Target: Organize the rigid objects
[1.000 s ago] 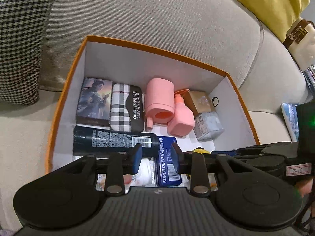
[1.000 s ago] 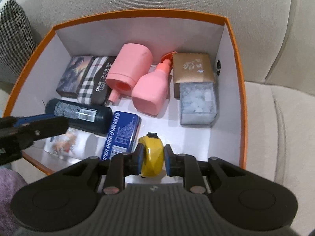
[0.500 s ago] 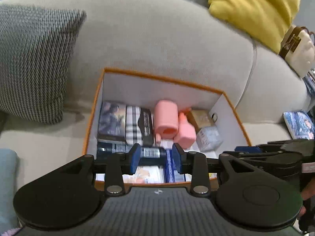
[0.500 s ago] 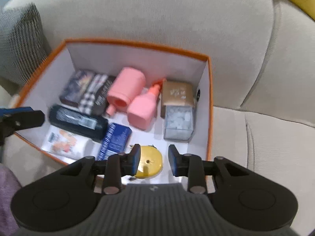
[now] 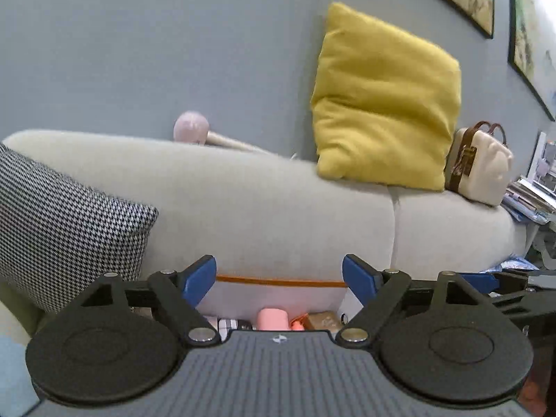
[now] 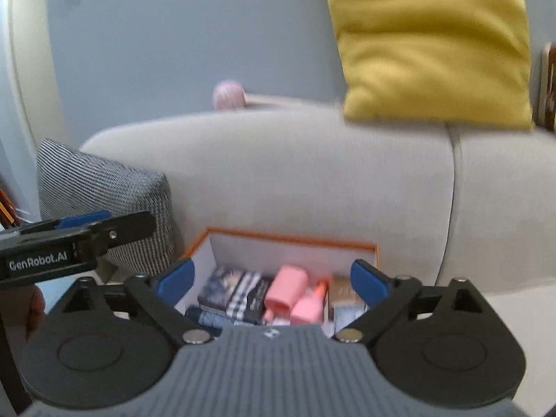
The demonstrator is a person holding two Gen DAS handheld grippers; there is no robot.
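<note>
A mustard-yellow cushion (image 5: 384,114) sits on the pale grey sofa (image 5: 264,205), and a black-and-white houndstooth pillow (image 5: 66,232) lies against it under a grey-blue wall (image 5: 156,45). The white box (image 6: 278,252) has an orange rim and holds 2 pink bottles (image 6: 295,295) and a plaid black, white and grey case (image 6: 248,295). Both grippers are black with blue fingertips (image 5: 199,278).

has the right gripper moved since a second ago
Yes. The right gripper has pulled up and back from the orange box, fingers open, facing the sofa backrest.

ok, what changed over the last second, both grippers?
Right gripper let go of the yellow round item into the orange box, opened wide and pulled back. Left gripper also opened and backed away, empty. Pink bottle and neighbours stayed put.
</note>
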